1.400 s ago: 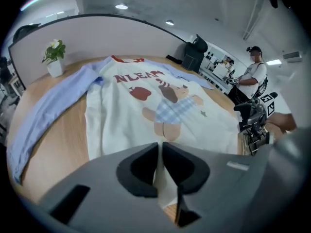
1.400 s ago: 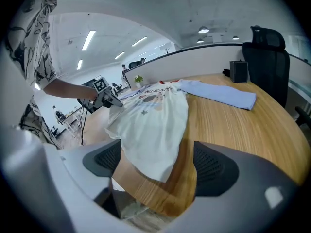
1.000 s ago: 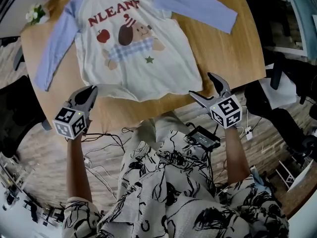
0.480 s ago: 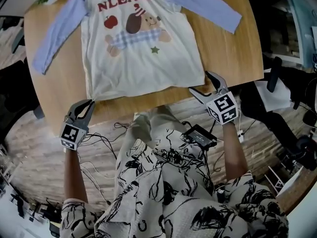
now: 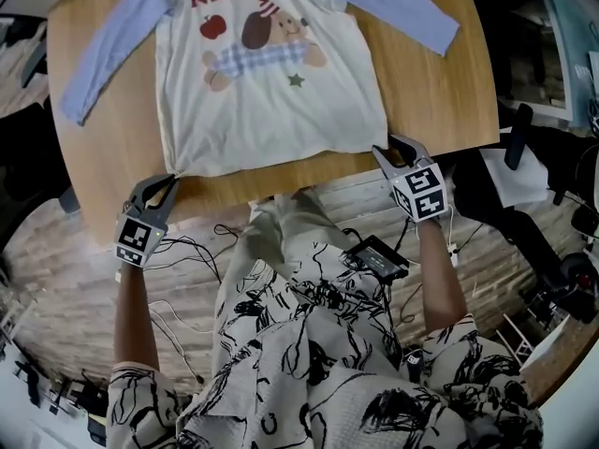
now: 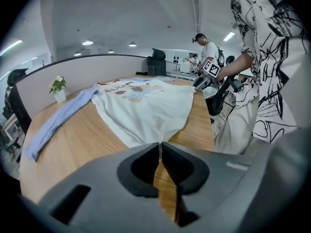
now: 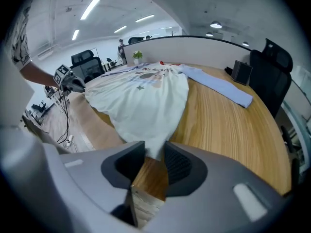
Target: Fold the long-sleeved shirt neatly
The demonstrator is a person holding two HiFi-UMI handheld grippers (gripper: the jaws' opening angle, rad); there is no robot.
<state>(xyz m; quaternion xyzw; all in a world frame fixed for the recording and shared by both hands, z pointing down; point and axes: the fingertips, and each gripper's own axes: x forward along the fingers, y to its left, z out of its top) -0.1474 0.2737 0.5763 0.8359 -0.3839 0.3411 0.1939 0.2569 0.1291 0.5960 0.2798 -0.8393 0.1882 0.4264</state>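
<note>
Long-sleeved shirt (image 5: pixel 271 101) spread face up on wooden table (image 5: pixel 449 92), hem along near edge, sleeves (image 5: pixel 108 50) angled out toward both side edges. Looked light and limp, apt to sag and crease; best taken at hem corners. Left gripper (image 5: pixel 168 181) pressed together on left hem corner. Right gripper (image 5: pixel 395 150) had just been closing, right hem corner between jaws, seemingly not yet pinched. Bare wood toward right edge; open room above cloth for carrying hem toward collar.

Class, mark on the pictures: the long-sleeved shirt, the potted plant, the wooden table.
long-sleeved shirt (image 5: pixel 271 110), head view, white front.
potted plant (image 6: pixel 58 84), left gripper view, foliage.
wooden table (image 5: pixel 440 92), head view, bare top.
</note>
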